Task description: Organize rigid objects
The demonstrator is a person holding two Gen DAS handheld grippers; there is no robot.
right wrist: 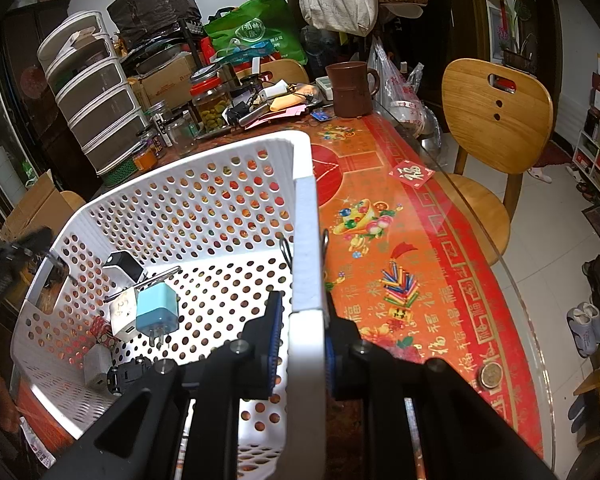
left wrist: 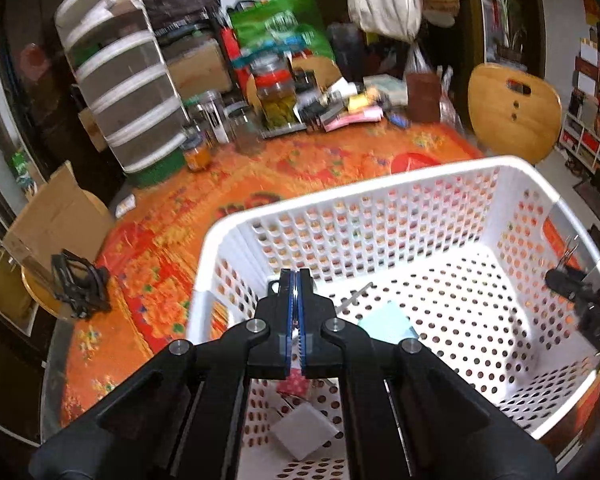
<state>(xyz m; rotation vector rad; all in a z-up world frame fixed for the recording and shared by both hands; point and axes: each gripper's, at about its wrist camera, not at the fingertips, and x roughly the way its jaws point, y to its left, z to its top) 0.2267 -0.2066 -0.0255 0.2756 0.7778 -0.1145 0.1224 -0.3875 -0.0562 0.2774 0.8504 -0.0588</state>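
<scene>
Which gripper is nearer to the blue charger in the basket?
Left. The left gripper hangs shut above the basket floor close to the blue charger. The right gripper clamps the basket rim, farther away.

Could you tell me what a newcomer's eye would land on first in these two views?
Most striking is the white perforated basket filling the middle of both views, on a vivid orange and red tablecloth. The right gripper is shut on the basket's rim, and the left gripper, jaws shut, points into it. Inside lies a pale blue plug adapter among small oddments, with jars and clutter crowding the table's far end.
</scene>
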